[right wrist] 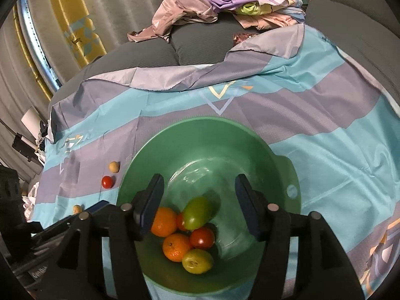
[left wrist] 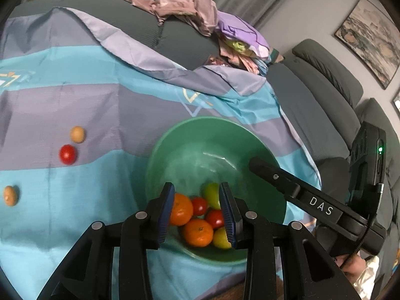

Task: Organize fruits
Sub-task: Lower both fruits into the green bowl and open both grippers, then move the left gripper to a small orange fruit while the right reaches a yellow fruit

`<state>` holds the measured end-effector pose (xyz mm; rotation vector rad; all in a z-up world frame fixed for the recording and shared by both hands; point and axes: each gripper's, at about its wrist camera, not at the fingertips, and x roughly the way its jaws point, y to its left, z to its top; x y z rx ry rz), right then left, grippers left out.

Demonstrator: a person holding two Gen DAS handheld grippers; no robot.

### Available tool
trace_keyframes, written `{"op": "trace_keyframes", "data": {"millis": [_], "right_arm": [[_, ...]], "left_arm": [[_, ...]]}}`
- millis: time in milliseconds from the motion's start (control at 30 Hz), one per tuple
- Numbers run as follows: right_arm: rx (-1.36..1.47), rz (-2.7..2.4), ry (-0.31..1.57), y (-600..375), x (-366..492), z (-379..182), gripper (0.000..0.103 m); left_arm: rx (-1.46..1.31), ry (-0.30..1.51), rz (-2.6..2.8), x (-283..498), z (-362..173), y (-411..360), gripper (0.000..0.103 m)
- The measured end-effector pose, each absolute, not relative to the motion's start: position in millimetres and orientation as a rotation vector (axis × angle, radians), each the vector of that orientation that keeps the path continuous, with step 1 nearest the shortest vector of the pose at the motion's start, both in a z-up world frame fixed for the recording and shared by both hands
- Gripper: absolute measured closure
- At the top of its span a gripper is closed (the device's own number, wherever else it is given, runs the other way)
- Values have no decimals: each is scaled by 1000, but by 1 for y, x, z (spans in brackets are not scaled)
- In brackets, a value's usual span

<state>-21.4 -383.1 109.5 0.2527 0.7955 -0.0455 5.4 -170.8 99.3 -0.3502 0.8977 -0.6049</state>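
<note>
The glossy green plastic bowl (right wrist: 287,182), round with a tab handle at 3 o'clock, sits on a smooth blue-and-grey striped cloth (right wrist: 325,137). Its floor holds two dimpled oranges (right wrist: 176,247), two shiny red tomatoes (right wrist: 202,238) and two green-yellow oval fruits (right wrist: 197,261). Outside the bowl at 9 o'clock lie a loose tomato (right wrist: 107,182) and two tan round fruits (right wrist: 114,167). The left gripper (left wrist: 197,212) and right gripper (right wrist: 198,205) hover above the bowl, jaws spread, gripping nothing.
</note>
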Motion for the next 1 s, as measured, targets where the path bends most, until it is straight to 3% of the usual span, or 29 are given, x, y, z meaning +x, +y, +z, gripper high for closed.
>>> {"op": "trace_keyframes", "data": {"millis": [133,367,667,1000], "right_arm": [[235,-43,774,-375,-22,114,40],[185,-8,724,-350,-27,124,36],[184,176,733,-291,-16,121,35],[233,245,967,-208,62,88,35]], "left_arm": [[-377,875,-543,2,103,-136,50],[-361,849,-347,2,105,-52,41],[-403,864,-155,8,73,34,41],[-389,1000,-183,32,34,26,41]]}}
